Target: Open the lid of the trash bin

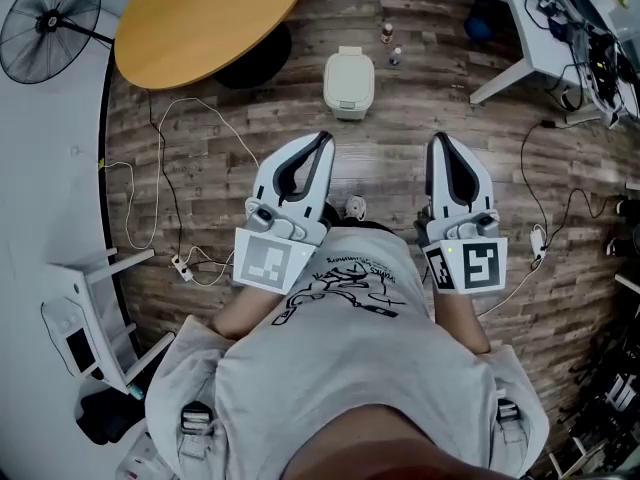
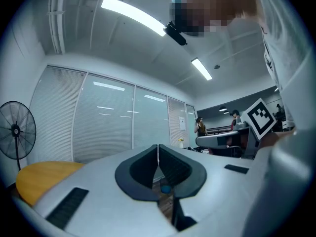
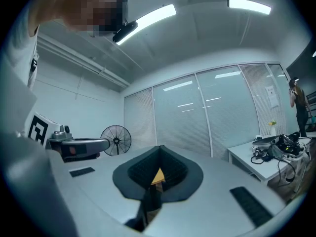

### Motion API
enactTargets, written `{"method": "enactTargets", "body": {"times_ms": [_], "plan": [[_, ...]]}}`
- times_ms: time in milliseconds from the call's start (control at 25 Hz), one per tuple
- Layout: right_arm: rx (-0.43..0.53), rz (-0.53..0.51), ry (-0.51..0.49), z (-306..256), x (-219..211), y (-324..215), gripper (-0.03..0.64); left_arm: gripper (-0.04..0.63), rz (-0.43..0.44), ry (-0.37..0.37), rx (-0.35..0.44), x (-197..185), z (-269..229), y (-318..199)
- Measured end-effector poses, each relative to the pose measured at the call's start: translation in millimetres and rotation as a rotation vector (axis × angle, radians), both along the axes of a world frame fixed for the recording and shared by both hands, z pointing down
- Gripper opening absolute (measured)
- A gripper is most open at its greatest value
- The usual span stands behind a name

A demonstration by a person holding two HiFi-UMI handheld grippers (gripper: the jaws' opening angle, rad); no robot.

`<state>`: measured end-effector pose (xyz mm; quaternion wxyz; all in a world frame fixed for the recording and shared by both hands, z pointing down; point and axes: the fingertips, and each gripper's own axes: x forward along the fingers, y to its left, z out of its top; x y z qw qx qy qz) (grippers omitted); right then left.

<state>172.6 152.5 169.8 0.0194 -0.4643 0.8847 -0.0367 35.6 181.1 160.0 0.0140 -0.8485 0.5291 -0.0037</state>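
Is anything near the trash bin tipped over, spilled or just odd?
Nothing stands out. The small cream trash bin stands upright and closed on the wood-plank floor; two small bottles stand near it.

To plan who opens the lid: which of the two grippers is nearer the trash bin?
The left gripper: its tips point almost straight at the trash bin, while the right gripper sits farther off to the bin's side.
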Motion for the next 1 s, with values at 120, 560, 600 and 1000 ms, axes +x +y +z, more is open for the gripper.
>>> {"method": "enactTargets", "body": {"times_ms": [120, 560, 600, 1000], "plan": [[0.004, 0.011, -0.004, 0.1, -0.1, -13.3, 0.006, 0.023, -0.002, 0.001, -0.007, -2.9, 2.5, -13.8], [-0.002, 0.056, 0.011, 10.4, -2.6, -74.1, 0.006, 0.023, 0.001, -0.001, 0.007, -20.8, 10.2, -77.4], [-0.001, 0.047, 0.016, 9.7, -8.9, -80.8, 0.006, 0.023, 0.001, 0.001, 0.006, -24.5, 10.4, -84.6], [0.019, 0.052, 0.048, -1.4, -58.0, -171.1, 0.006, 0.023, -0.011, 0.020, 0.012, -79.8, 4.0, -168.2]]}}
